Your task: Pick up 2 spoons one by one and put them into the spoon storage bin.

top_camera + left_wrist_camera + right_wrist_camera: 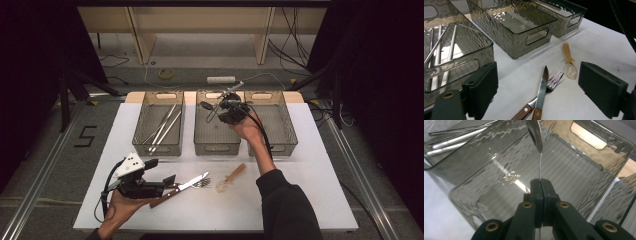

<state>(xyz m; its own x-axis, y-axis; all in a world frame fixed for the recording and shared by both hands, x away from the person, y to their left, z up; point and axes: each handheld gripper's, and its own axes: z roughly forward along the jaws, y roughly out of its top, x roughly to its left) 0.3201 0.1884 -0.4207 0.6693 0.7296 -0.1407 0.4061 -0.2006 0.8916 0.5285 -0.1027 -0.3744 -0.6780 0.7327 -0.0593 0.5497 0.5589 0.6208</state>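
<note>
My right gripper (229, 100) hangs over the middle grey bin (216, 148), shut on the thin handle of a metal spoon (234, 89). In the right gripper view the jaws (540, 183) meet around that handle, and the spoon (535, 133) points up and away above the bin floor (564, 170). At the front left, my left gripper (161, 171) stands open, low over the white table. Between its jaws (539, 75) lie a wood-handled knife (541, 91) and a fork (554, 78), untouched. An amber plastic spoon (569, 63) lies just beyond them.
Three grey bins stand in a row at the back of the white board (300, 200). The left bin (159, 145) holds several long metal sticks (165, 125). The right bin (280, 145) sits beside my right forearm. The knife (175, 191), fork (202, 181) and amber spoon (231, 177) lie in front.
</note>
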